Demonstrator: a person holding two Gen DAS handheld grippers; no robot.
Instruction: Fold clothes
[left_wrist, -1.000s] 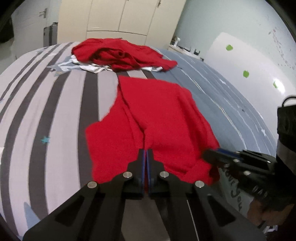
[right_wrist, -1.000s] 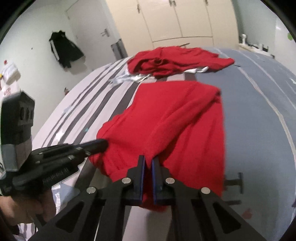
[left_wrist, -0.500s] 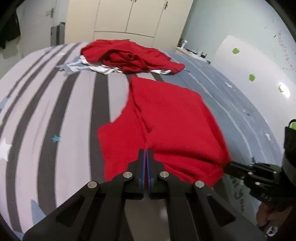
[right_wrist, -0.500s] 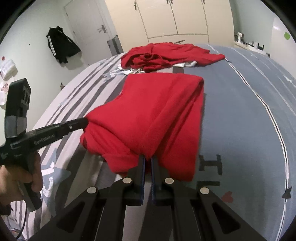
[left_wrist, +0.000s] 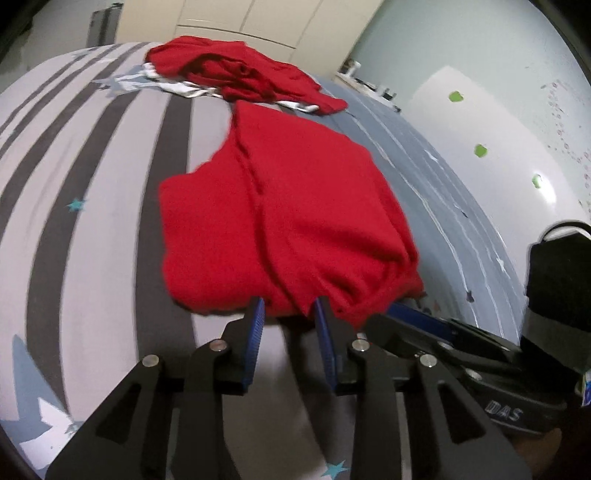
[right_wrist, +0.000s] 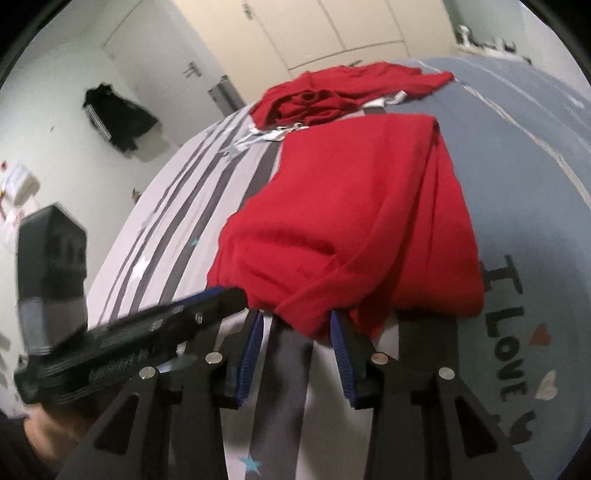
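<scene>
Left wrist view: the left tool (left_wrist: 289, 308) is opening at the near hem of a soft red knit garment (left_wrist: 288, 206), folded lengthwise on the striped grey bed cover (left_wrist: 92, 221). Its blue pads stand apart with only the hem's edge between them, apparently letting the cloth settle. The right tool (right_wrist: 298, 325) is opening likewise, its pads clear of the bunched hem. A crumpled red pile of clothes (left_wrist: 240, 74) (probably awaiting folding) lies just beyond the garment.

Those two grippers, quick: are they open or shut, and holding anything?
Left gripper: opening, pads off the red garment.
Right gripper: opening too, the garment's edge loose between its jaws.
</scene>
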